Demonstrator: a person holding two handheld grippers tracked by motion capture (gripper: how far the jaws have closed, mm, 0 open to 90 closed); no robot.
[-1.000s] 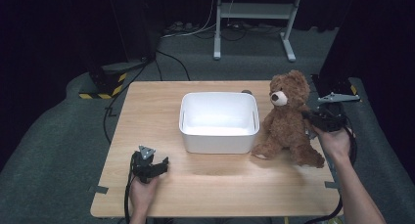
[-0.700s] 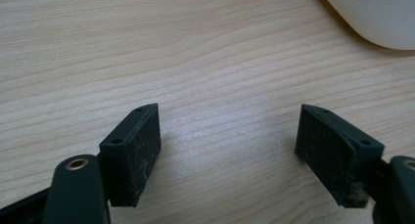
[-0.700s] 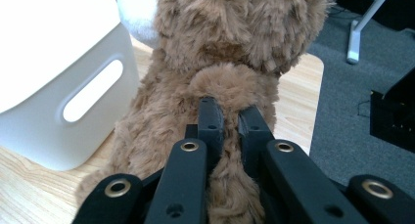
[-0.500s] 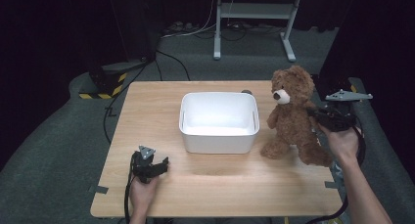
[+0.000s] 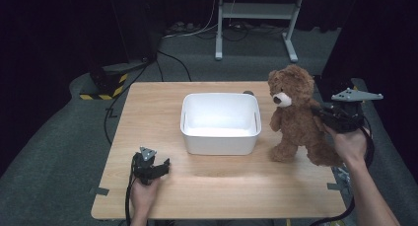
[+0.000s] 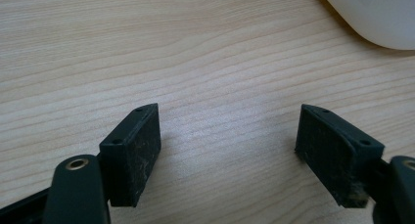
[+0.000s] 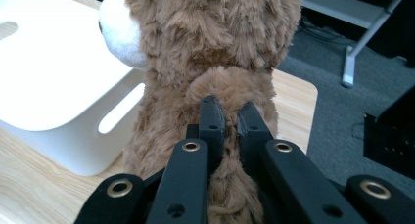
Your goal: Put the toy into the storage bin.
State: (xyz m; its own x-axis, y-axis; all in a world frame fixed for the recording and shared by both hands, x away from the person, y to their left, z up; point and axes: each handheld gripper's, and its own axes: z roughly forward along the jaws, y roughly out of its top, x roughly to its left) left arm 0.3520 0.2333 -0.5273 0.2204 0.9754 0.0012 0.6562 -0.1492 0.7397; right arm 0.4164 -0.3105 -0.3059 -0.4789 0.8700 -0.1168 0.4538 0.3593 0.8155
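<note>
Since the earlier frame the teddy bear (image 5: 297, 118) has risen upright, right of the white bin (image 5: 220, 122). Right tongs (image 7: 229, 117) clamp its arm. Left tongs (image 6: 227, 153) rest apart on the worktop (image 5: 148, 107). Binning, the likely goal, remains.

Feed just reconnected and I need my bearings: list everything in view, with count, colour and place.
Table: one, light wood, centre.
Bin: one, white, empty, mid-table.
Teddy bear: one, brown, upright right of the bin.
Frame: one, grey metal, floor behind.
Striped block: one, black and yellow, floor at left.
Left gripper: black, open, low over the table's near left.
Right gripper: black, shut on the teddy bear's arm.
</note>
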